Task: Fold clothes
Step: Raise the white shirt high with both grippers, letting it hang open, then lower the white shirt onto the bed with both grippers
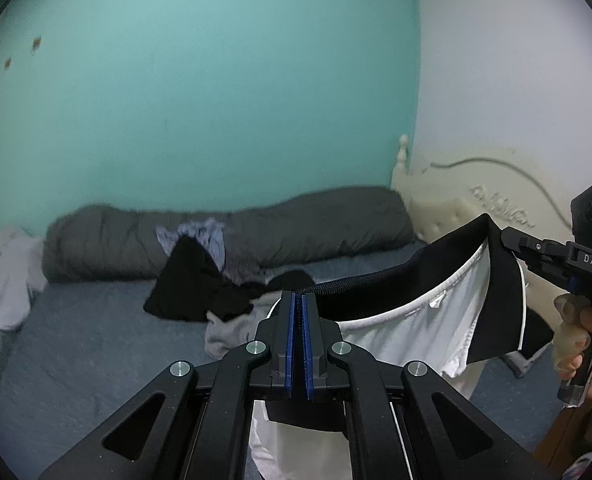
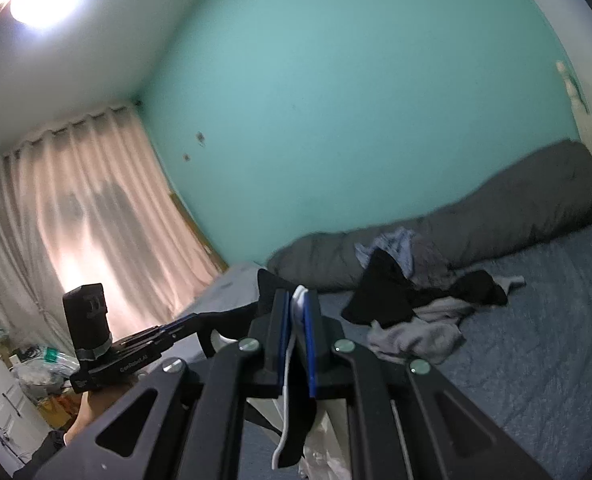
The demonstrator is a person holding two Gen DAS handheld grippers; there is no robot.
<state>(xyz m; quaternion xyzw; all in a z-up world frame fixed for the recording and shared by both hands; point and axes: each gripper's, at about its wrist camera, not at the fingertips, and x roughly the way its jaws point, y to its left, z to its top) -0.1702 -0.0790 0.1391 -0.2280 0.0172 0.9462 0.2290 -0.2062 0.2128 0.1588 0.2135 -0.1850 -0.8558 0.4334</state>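
A black and white garment (image 1: 424,320) with a black band and white piping hangs in the air between my two grippers, above the bed. My left gripper (image 1: 299,300) is shut on its black edge. My right gripper (image 2: 297,300) is shut on its other edge, with white and black cloth (image 2: 296,420) pinched between the blue pads. The right gripper also shows in the left wrist view (image 1: 508,238), gripping the raised corner. The left gripper shows in the right wrist view (image 2: 187,326), holding the black cloth. The lower part of the garment is hidden behind the grippers.
A pile of black, grey and light blue clothes (image 1: 215,292) lies on the blue bed sheet (image 1: 95,340). A rolled grey duvet (image 1: 255,232) lies along the teal wall. A cream headboard (image 1: 476,196) stands at the right. Curtains (image 2: 75,220) hang at the left.
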